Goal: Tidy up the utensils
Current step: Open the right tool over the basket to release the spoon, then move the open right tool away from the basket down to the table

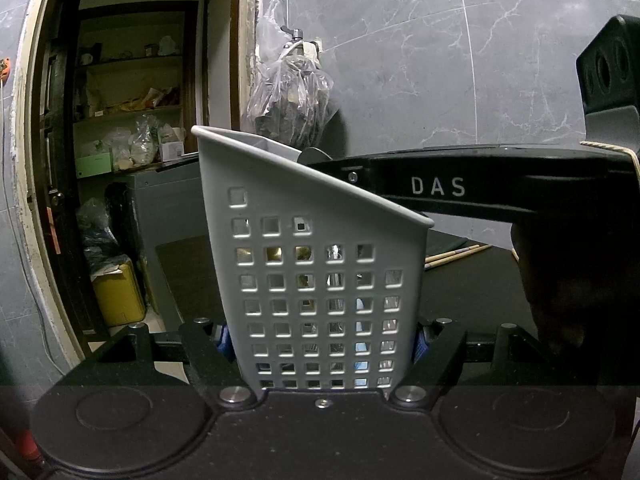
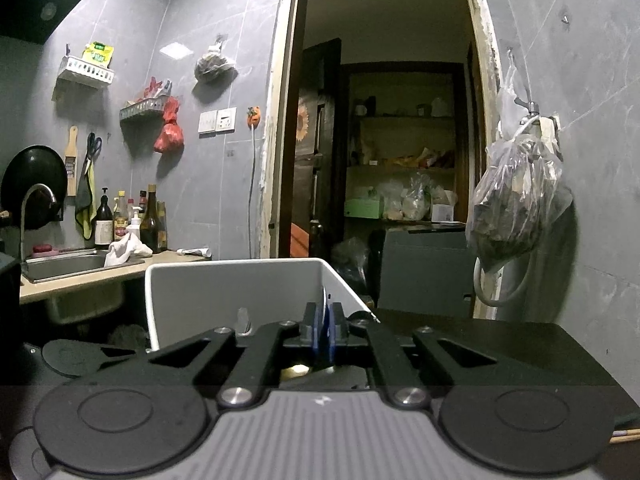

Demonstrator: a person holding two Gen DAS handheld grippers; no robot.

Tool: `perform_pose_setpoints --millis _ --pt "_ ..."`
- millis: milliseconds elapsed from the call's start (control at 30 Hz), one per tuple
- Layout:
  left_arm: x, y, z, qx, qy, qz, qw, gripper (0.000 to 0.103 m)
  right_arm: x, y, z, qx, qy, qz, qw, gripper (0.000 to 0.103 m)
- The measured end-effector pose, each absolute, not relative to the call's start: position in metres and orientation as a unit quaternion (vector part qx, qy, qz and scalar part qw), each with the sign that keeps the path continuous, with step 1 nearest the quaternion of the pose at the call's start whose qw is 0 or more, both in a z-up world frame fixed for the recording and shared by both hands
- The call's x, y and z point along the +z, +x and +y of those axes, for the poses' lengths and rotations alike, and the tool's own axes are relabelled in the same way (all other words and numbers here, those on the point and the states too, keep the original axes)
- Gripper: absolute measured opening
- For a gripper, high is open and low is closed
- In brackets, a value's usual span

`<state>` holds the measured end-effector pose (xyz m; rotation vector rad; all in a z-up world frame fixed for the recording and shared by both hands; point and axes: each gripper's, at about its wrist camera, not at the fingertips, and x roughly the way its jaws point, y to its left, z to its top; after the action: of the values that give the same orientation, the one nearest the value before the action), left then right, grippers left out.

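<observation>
Caddy (image 1: 320, 264) is being clamped by left gripper (image 1: 322, 344); right gripper (image 2: 325, 332), pinched on a thin utensil (image 2: 323, 300) over it, is risking a tip-over if the utensil is snagged on the rim.

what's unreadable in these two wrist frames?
- Left wrist: utensil caddy contents show only as glints through its holes; its wall hides them.
- Left wrist: chopsticks are partly hidden behind the caddy and the right claw's body.
- Right wrist: right claw pinches something thin; its pads hide which utensil.
- Right wrist: the caddy's base is hidden by the claw body.
</observation>
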<state>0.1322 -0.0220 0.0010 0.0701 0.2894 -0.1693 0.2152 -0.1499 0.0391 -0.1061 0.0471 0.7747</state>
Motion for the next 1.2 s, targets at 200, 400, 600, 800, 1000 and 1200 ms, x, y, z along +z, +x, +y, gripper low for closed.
perform_pose_setpoints --millis 200,400,600,800,1000,1200 --pt "0.001 0.132 -0.022 -0.084 0.035 0.144 0.985 0.076 0.039 0.214 -0.152 0.378 -0.048 0.018 0.924 0.018" --pt "0.002 0.131 -0.021 -0.084 0.035 0.144 0.985 0.076 0.042 0.206 -0.157 0.395 -0.048 -0.008 0.918 0.059" --pt "0.003 0.131 -0.02 -0.084 0.036 0.144 0.985 0.076 0.048 0.201 -0.16 0.398 -0.045 -0.026 0.916 0.074" --pt "0.003 0.131 -0.02 -0.084 0.036 0.144 0.985 0.076 0.054 0.198 -0.171 0.387 -0.029 -0.05 0.92 0.098" --pt "0.003 0.131 -0.02 -0.084 0.036 0.144 0.985 0.076 0.058 0.2 -0.189 0.367 0.0 -0.06 0.928 0.103" --pt "0.003 0.131 -0.02 -0.084 0.036 0.144 0.985 0.076 0.059 0.208 -0.21 0.33 0.026 -0.058 0.942 0.103"
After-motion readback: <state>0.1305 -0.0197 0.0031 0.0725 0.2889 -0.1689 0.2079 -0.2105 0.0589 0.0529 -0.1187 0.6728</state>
